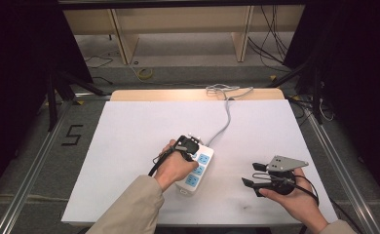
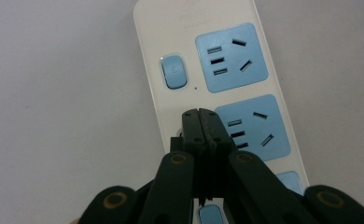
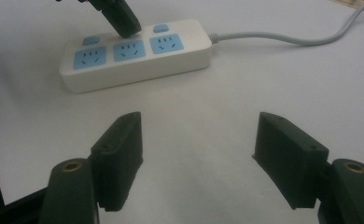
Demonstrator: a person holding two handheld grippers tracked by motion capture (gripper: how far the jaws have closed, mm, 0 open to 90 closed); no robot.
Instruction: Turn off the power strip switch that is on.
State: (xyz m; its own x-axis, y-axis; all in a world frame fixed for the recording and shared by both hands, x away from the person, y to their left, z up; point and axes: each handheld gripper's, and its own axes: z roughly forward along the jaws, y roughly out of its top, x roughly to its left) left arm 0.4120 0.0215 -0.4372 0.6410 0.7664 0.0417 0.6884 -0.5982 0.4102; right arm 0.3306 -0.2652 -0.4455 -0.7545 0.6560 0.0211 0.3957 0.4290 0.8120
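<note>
High view | power strip (image 1: 196, 169) lies diagonally | cord end far-right

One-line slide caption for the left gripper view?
Shut left gripper presses its tip on the white power strip where the middle switch sits, beside the middle blue socket.

A white sheet covers the surface (image 1: 129, 146) almost edge to edge, leaving a strip of pale wood bare along the far side. On the sheet, a little toward the person's side of centre, lies a white power strip (image 1: 203, 163) with three blue sockets and small blue switch buttons beside them, set at a slant. Its grey cable (image 1: 225, 117) runs from the far end across the sheet to the far edge, where it bunches in loose loops on the wooden strip
</note>
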